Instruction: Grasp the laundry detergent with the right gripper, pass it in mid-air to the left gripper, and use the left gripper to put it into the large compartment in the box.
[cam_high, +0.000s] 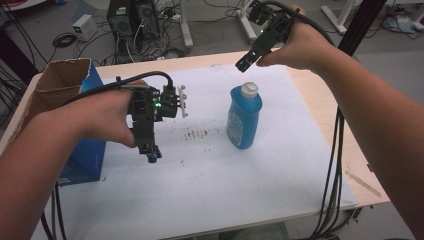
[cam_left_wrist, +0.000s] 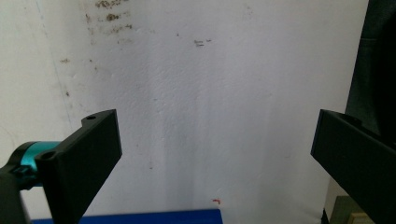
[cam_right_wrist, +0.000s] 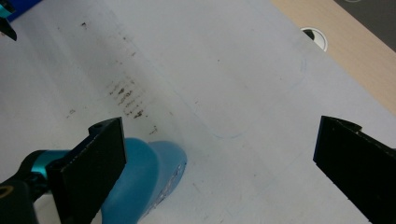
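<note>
Blue bottle (cam_high: 244, 120) with a white cap (cam_high: 249, 89) stands upright on the white sheet (cam_high: 210, 185) that covers the wooden table (cam_high: 320, 95), roughly mid-sheet, slightly right of centre. Nothing touching it.

Right gripper (cam_high: 246, 63) is held up in the air beyond the bottle, above and just behind the cap, tilted down toward it. Well clear, no contact. In the right gripper view its jaws are spread wide with nothing between them; the bottle (cam_right_wrist: 140, 182) sits low at the left, partly behind the left jaw, not inside the gap.

Left gripper (cam_high: 151, 152) hangs over the left part of the sheet, pointing down, well apart from the bottle. Left gripper view: jaws wide apart, bare sheet (cam_left_wrist: 210, 116) between them, nothing held. Green LED lit on its body.

Open cardboard box (cam_high: 60, 82) with blue sides sits at the table's left edge, just beside the person's left hand (cam_high: 102, 117); a blue edge of it (cam_left_wrist: 140, 217) shows at the bottom of the left gripper view.

Dark smudge marks (cam_high: 195, 134) on the sheet between the left gripper and the bottle. Cables (cam_high: 332, 170) trail off the table's right side from the right hand (cam_high: 295, 47).
</note>
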